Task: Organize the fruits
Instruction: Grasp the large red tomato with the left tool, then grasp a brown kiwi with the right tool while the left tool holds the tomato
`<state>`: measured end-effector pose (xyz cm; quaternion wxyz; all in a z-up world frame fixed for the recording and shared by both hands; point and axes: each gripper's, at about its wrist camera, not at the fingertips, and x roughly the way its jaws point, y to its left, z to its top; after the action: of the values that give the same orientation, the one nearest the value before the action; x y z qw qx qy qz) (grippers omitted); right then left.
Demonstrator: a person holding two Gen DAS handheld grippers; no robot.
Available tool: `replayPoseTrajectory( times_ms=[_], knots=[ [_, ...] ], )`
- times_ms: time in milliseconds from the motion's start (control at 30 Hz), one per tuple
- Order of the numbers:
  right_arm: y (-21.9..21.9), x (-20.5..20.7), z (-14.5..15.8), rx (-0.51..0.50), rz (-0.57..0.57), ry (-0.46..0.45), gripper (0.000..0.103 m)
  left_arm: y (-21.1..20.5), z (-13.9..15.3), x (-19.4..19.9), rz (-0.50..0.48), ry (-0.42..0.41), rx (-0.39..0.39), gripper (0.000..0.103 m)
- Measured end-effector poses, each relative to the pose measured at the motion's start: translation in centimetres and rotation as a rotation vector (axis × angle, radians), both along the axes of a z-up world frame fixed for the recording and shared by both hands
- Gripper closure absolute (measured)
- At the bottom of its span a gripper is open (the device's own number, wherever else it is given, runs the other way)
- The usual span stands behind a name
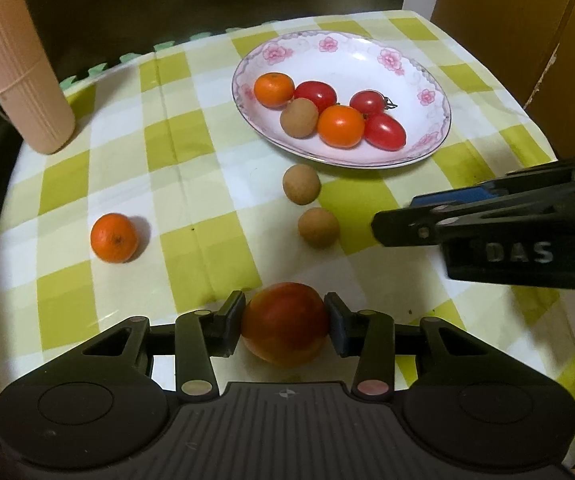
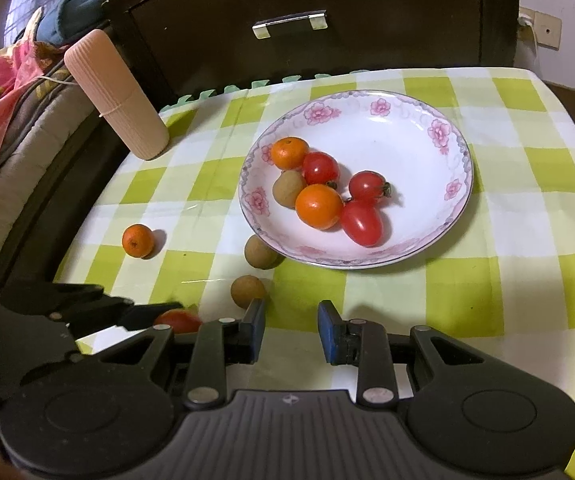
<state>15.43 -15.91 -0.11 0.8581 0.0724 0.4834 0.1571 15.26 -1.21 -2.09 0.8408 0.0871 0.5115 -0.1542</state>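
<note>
My left gripper [image 1: 285, 322] is shut on a red tomato [image 1: 285, 322], close above the checked cloth. A white floral plate [image 1: 351, 56] holds two oranges, three red tomatoes and a brown longan. On the cloth lie two longans [image 1: 301, 184] [image 1: 318, 227] and an orange [image 1: 114, 237]. My right gripper [image 2: 291, 330] is open and empty, low over the cloth in front of the plate [image 2: 407, 136], with a longan [image 2: 247, 291] just left of its left finger. The right gripper also shows in the left wrist view [image 1: 487, 236].
A pink ribbed cylinder [image 1: 15, 64] leans at the table's back left. A dark cabinet with a metal handle [image 2: 289, 24] stands behind the table. Bedding and cloth [image 2: 3, 120] lie off the left edge. A wooden panel [image 1: 527, 20] stands at the back right.
</note>
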Motion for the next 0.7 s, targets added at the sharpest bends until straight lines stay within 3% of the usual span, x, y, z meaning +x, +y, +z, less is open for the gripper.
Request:
replayPoseTrajectory(
  times_ms=[333,467,700],
  knots=[
    [2.4,0.6,-0.9,-0.031,0.088,-0.01,0.071,0.2,0.2,-1.3,-0.011,0.031,-0.014,0.05],
    [3.3,1.2,-1.3,-0.043,0.127,-0.008,0.07,0.4,0.4,-1.5,-0.009,0.035,-0.024,0.042],
    [5.1,2.7,-2.4,-0.085,0.187,-0.012,0.07,0.5,-0.1,-1.2,0.001,0.043,-0.021,0.043]
  ],
)
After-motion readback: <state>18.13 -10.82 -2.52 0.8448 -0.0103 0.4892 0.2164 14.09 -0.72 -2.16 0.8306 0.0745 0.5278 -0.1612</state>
